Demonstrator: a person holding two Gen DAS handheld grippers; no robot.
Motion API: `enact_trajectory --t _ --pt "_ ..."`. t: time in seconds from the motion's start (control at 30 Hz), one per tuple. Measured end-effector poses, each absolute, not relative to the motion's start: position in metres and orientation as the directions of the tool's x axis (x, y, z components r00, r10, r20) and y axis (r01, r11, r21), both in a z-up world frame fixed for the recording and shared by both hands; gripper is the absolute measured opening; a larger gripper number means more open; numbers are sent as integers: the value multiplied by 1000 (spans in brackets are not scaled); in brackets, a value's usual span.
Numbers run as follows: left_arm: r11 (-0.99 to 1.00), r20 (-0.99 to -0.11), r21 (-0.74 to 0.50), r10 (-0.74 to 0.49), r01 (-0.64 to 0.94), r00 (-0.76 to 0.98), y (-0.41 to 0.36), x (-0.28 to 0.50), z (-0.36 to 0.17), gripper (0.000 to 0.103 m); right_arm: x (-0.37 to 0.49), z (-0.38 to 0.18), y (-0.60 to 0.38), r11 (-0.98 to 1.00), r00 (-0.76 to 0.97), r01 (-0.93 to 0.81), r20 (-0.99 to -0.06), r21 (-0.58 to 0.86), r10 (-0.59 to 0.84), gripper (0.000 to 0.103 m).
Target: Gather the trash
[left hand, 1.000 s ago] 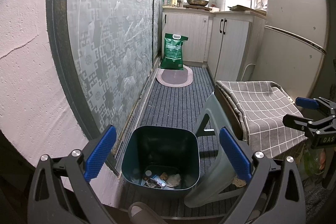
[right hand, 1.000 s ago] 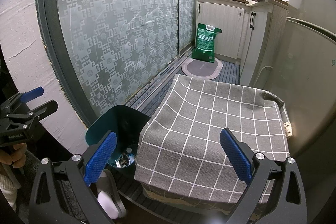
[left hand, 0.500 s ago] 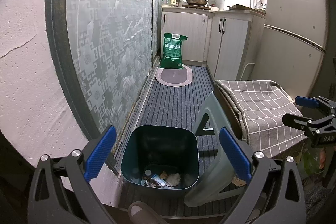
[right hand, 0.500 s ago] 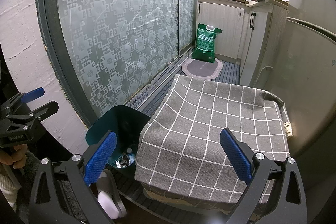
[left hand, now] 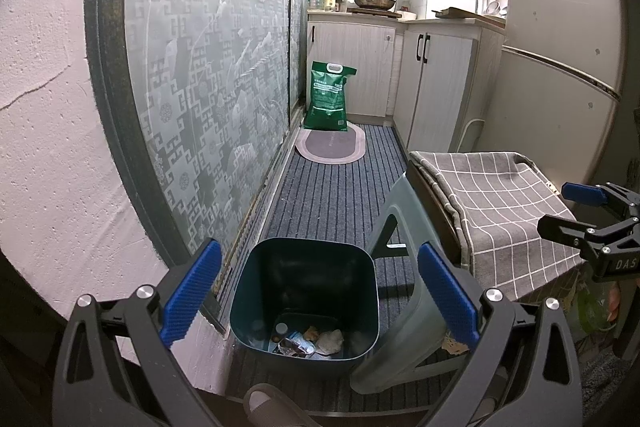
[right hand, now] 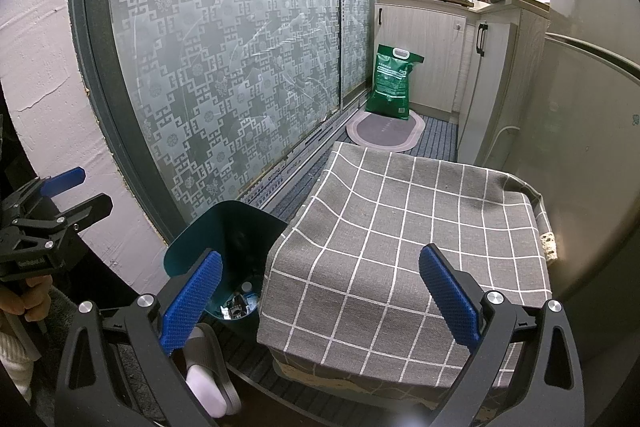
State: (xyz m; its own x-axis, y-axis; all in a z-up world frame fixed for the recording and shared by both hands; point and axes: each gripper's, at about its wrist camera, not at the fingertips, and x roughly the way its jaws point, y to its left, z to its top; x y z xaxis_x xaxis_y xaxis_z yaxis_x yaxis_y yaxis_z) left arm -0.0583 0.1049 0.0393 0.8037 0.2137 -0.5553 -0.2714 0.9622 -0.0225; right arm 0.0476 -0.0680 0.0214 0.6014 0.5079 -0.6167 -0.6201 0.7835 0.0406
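Note:
A dark teal trash bin [left hand: 306, 291] stands on the striped floor mat by the frosted glass door. Crumpled paper, wrappers and a small bottle cap [left hand: 308, 341] lie at its bottom. My left gripper [left hand: 318, 301] is open and empty, held above the bin. My right gripper [right hand: 318, 301] is open and empty, held over a table draped with a grey checked cloth [right hand: 404, 239]. The bin also shows in the right wrist view [right hand: 228, 227], partly hidden by the cloth. Each gripper shows in the other's view: the right one [left hand: 592, 223], the left one [right hand: 48, 203].
A grey-green plastic stool [left hand: 408, 259] stands between bin and table. A green sack [left hand: 329, 97] and an oval mat [left hand: 331, 145] lie at the far end by white cabinets [left hand: 436, 83]. A fridge [left hand: 560, 67] is on the right. A slipper [right hand: 208, 379] lies on the floor.

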Motion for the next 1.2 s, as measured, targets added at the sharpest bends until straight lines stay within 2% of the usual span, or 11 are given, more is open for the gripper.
enact_trajectory --t 1.2 --pt "958 -566 -26 222 -286 794 107 -57 40 100 44 22 -63 783 600 -621 -617 42 509 100"
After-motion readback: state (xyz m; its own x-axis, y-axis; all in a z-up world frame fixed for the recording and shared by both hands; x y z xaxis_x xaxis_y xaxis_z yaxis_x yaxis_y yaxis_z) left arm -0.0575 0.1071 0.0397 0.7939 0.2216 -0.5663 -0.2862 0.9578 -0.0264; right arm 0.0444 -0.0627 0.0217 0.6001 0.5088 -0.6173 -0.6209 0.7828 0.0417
